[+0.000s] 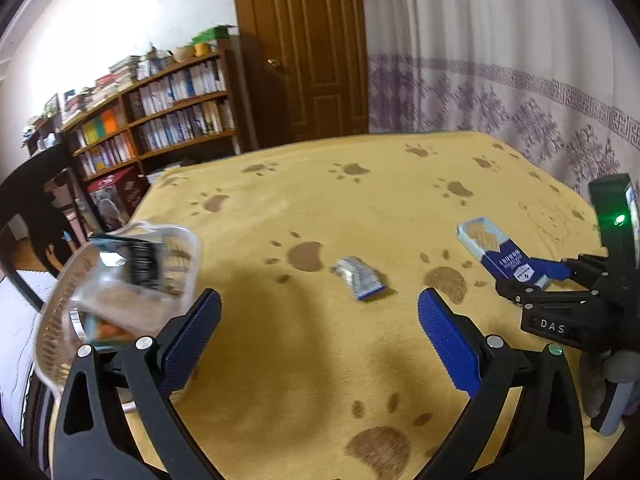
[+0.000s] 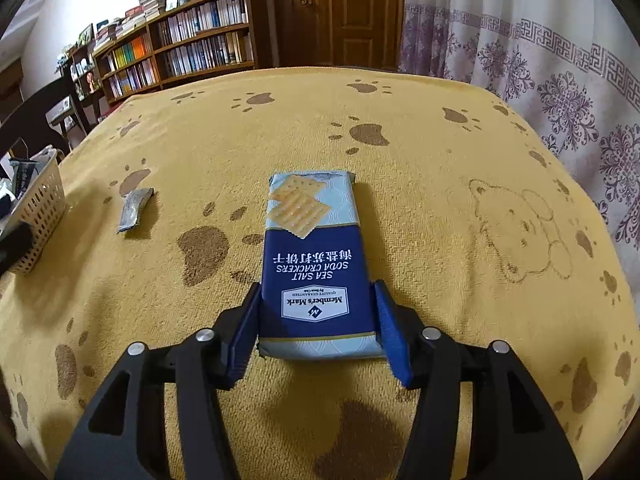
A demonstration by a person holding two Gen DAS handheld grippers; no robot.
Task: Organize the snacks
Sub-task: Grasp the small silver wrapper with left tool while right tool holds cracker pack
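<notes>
- Between your right claw fingers sits the cracker pack, its near end clamped from both sides, lying flat on the worktop.
- Your left claw is spread wide and holds nothing, above the yellow paw-print cloth.
- Ahead of it lies a small silver packet, well apart from the crackers.
- At the left edge stands the basket, with snacks inside.

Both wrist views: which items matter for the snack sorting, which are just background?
Job:
- cracker pack, in right hand-held gripper
- small silver packet
- basket
- left hand-held gripper, open

Background:
- bookshelf
- door
- curtain
- paw-print cloth
</notes>
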